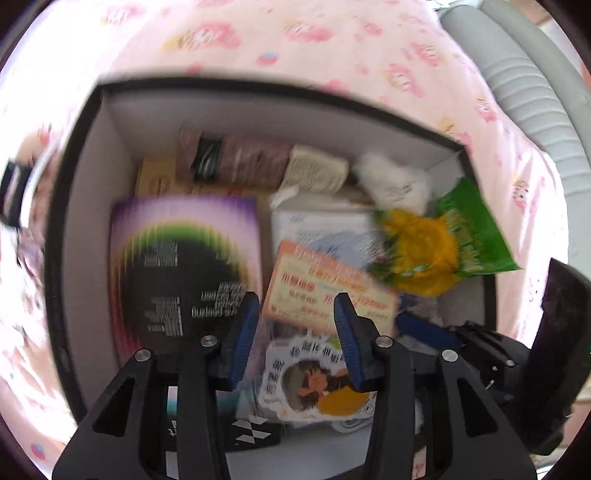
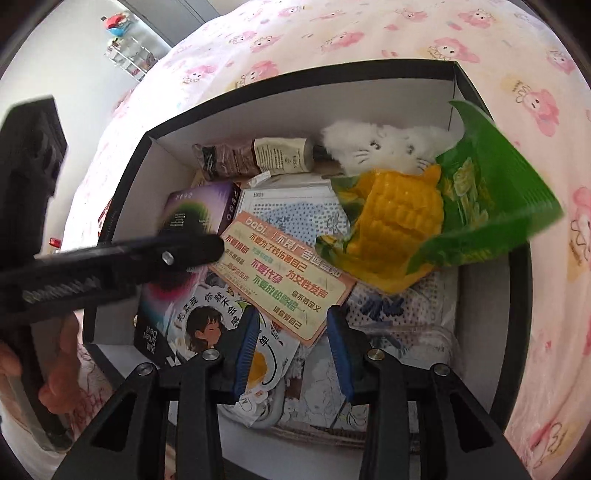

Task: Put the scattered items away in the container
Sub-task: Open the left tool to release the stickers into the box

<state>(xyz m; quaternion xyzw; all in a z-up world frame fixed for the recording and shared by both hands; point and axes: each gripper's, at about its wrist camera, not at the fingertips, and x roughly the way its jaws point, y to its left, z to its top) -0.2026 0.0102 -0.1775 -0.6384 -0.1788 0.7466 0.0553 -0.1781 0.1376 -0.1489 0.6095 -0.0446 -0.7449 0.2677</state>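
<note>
Both views look down into the black-rimmed box (image 2: 456, 79), centre frame, on a pink cartoon-print bed sheet (image 2: 332, 33). Left hand-held gripper (image 1: 297, 332) and right hand-held gripper (image 2: 291, 345) hang over it, jaws partly apart, nothing between pads. Green corn packet (image 2: 443, 218) leans on the box's right wall, upper right, touching a white plush (image 2: 380, 146); purple box (image 1: 184, 258) left, orange card (image 2: 280, 273) centre.

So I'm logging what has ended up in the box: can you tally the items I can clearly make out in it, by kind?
Only the clearly visible ones are counted; more lies underneath.
Boxes: 1, purple and black box
Snack bags: 1, green corn bag
Plush toys: 1, white plush
Printed cards: 2, orange card, cartoon girl card
Sachets: 2, brown sachet, beige sachet
Total: 7
</note>
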